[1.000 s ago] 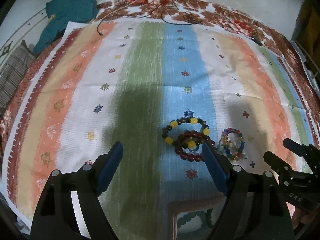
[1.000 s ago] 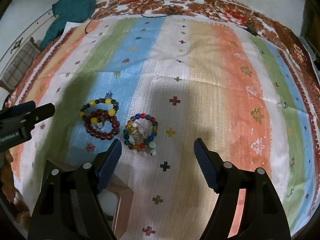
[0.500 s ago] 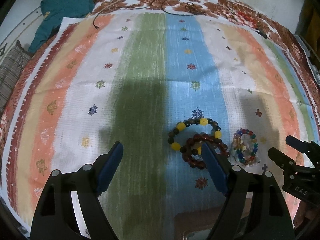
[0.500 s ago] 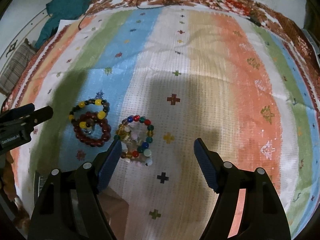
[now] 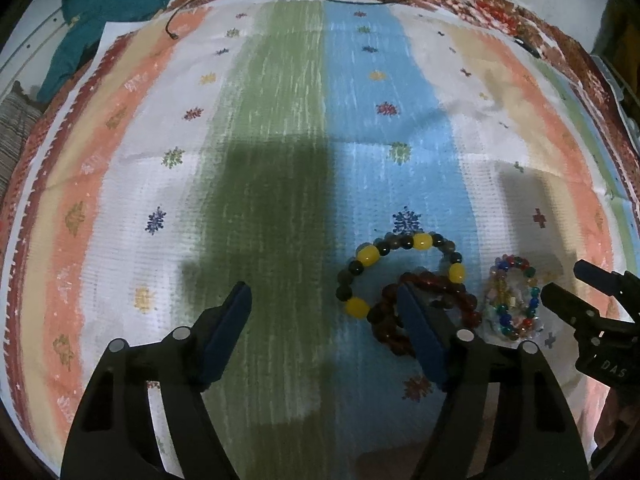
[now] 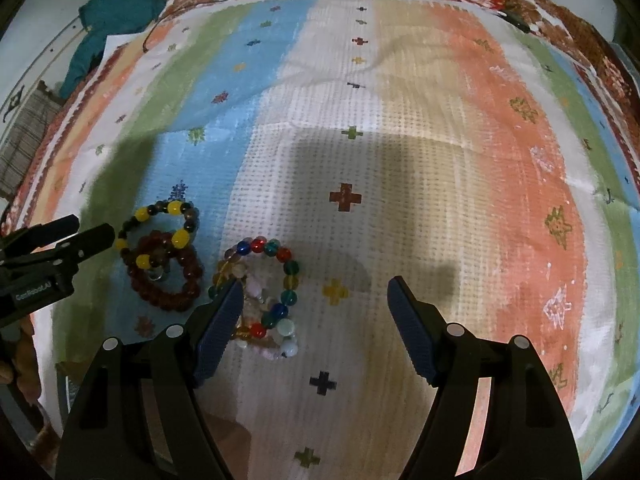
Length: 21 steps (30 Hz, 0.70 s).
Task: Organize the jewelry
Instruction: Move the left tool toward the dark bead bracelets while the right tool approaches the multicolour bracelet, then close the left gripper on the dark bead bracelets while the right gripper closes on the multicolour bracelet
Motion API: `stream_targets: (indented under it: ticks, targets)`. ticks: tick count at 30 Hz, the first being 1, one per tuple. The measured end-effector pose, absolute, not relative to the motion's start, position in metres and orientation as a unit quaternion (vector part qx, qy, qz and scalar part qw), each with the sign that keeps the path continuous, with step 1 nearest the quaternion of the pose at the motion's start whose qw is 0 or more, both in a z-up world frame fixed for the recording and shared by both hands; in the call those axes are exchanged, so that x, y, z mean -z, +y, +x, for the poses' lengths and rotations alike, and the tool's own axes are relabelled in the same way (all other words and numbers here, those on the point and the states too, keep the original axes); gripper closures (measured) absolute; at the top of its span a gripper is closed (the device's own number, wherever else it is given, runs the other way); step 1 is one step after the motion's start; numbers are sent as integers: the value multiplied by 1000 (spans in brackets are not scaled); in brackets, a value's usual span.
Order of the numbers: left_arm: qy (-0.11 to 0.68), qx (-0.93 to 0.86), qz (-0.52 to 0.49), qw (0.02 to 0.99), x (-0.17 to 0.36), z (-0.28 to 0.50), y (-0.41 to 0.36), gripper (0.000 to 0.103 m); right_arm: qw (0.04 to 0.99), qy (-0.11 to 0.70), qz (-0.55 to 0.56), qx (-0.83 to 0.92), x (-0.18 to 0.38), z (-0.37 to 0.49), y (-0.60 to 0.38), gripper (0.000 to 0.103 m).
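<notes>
While both tools [image 5: 324,300] [image 6: 314,292] gape empty, left narrowing, bracelets [image 5: 404,276] loom nearer.

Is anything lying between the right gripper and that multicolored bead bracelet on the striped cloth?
Nothing visible does. The right gripper hangs open over the striped cloth, and the multicolored bead bracelet lies just beside its left finger, uncovered. The dark red bracelet lies off to the side, apart.
</notes>
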<state>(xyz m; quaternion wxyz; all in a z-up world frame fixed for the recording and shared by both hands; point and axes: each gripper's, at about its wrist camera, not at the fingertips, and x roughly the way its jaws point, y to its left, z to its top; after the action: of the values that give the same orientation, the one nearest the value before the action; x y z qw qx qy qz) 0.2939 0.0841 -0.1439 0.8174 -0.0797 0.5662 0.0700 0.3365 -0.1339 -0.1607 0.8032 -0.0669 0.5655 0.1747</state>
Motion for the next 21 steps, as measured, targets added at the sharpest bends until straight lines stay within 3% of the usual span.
stream_targets:
  ticks: [3,13,15,16,19,21]
  targets:
    - [569,-69,-80,815,149,298,85,34,800,570,-73,-174,168,340,-131,30]
    - [582,-66,-67,808,168,304,84,46,797,572,-110,-160,180,346,-127,50]
    - [583,-71,-55,807,170,304,83,55,796,571,-118,-160,181,345,-126,57]
    - [584,-75,-47,807,171,303,83,58,797,570,-119,-160,181,345,-126,66]
    - [584,-81,-46,806,172,301,89,86,797,569,-98,-176,177,345,-129,91]
    - [585,-79,-55,805,170,300,94,92,797,568,-97,-181,175,344,-128,93]
